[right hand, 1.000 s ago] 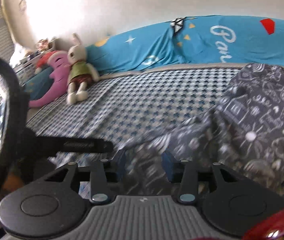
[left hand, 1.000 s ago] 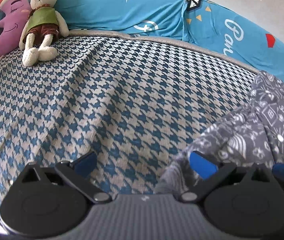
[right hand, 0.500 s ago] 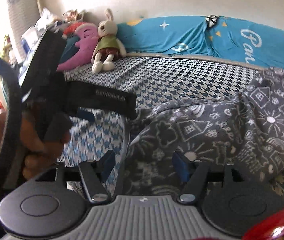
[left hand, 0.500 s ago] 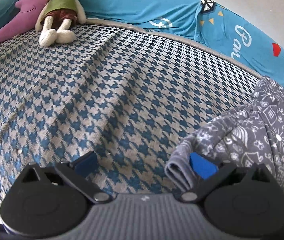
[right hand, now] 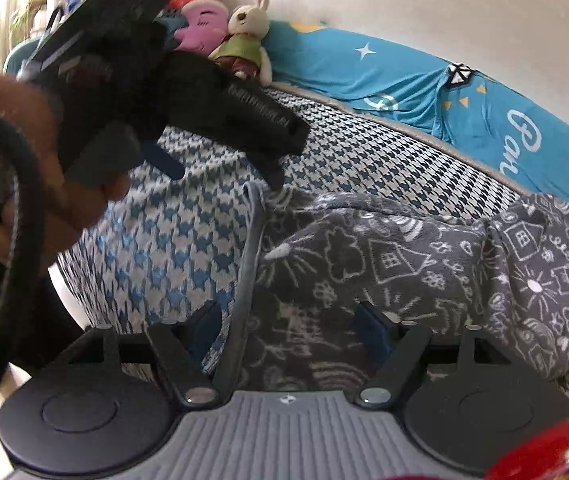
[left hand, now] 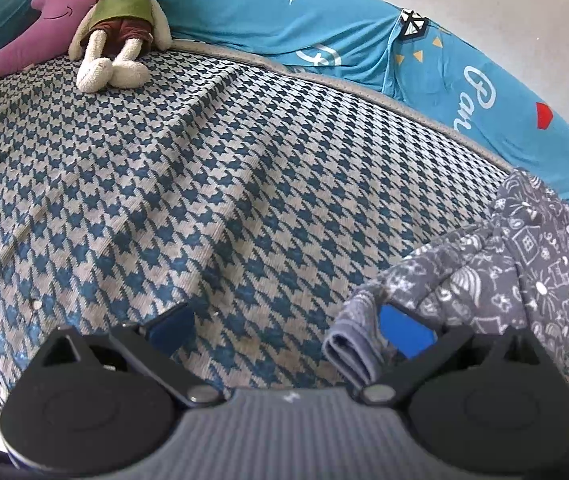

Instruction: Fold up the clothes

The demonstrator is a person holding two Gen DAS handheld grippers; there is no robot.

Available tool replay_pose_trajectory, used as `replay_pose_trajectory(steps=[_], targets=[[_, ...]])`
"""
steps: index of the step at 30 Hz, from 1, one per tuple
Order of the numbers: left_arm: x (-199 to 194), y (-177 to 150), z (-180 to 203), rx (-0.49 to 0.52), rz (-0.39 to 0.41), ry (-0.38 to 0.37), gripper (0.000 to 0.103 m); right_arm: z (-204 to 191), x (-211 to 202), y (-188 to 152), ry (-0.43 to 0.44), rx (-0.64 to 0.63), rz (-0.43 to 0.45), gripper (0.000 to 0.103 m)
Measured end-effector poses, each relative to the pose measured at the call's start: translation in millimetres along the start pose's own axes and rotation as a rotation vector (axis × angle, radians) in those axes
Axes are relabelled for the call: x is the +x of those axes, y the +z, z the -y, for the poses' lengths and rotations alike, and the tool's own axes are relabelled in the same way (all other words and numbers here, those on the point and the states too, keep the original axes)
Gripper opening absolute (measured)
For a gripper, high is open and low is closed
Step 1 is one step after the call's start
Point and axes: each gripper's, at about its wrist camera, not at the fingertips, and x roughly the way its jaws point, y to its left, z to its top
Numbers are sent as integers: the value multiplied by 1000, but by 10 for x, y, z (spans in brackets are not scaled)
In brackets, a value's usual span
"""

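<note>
- The bed (left hand: pixel 212 184), under a blue-and-grey houndstooth cover, fills both views; a blue quilt (left hand: pixel 324 40) runs along its far edge by the wall, and a stuffed rabbit (left hand: pixel 120 28) with a purple plush (left hand: pixel 40 28) sits in the far left corner.
- The grey printed garment (right hand: pixel 424 272) lies crumpled on the near right part of the bed. Its bulk stretches from the near edge away to the right, so its long axis seems to run left to right across the right wrist view.
- Its banded hem (right hand: pixel 250 280) forms the left end and runs from near to far, straight up from the right gripper.
- The right gripper (right hand: pixel 288 330) is the nearer one: its jaws stand wide apart, the hem and a stretch of cloth lie between them, and nothing is clamped.
- The left gripper (left hand: pixel 288 328) is also spread apart. Bare bedcover lies between its fingers, and the folded hem corner (left hand: pixel 350 356) lies against its right finger (left hand: pixel 404 330), off to the right of its centre.
- The person's left hand (right hand: pixel 24 168) holds that gripper above the hem's far end in the right wrist view.
- I judge that closing on the hem turns on this: cloth lies right of the left gripper and dead ahead of the right one.
</note>
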Motion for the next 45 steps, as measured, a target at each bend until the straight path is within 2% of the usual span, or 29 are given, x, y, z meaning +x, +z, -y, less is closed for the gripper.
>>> replay_pose_trajectory(steps=[5, 10, 14, 18, 22, 26, 30, 37, 39, 40, 41, 43, 45], targets=[[-22, -25, -6, -11, -7, -31, 103, -76, 71, -31, -62, -78, -3, 74], [-11, -36, -33, -29, -16, -55, 103, -35, 63, -11, -80, -54, 6, 61], [42, -35, -68, -68, -48, -99, 103, 82, 19, 38, -65, 17, 21, 42], [90, -31, -115, -122, -85, -181, 103, 377, -41, 94, 24, 237, 31, 33], [145, -46, -151, -177, -125, -280, 103, 716, -100, 86, 123, 502, 49, 31], [174, -60, -141, -216, -146, -381, 103, 867, -121, 60, 179, 633, 58, 30], [249, -78, -54, -242, -187, -473, 103, 912, -151, 43, 202, 680, 61, 31], [350, -72, 251, -173, -188, -461, 103, 939, -204, 31, 229, 631, 72, 31], [367, -58, 344, -132, -174, -439, 93, 914, -227, 36, 218, 593, 76, 31], [391, -62, 382, -114, -179, -430, 74, 885, -238, 39, 208, 562, 76, 31], [413, -67, 416, -98, -183, -421, 62, 846, -250, 43, 194, 525, 74, 31], [443, -85, 443, -86, -184, -401, 54, 766, -274, 51, 167, 452, 70, 35], [449, -87, 462, -73, -178, -387, 49, 678, -296, 53, 133, 373, 66, 51]])
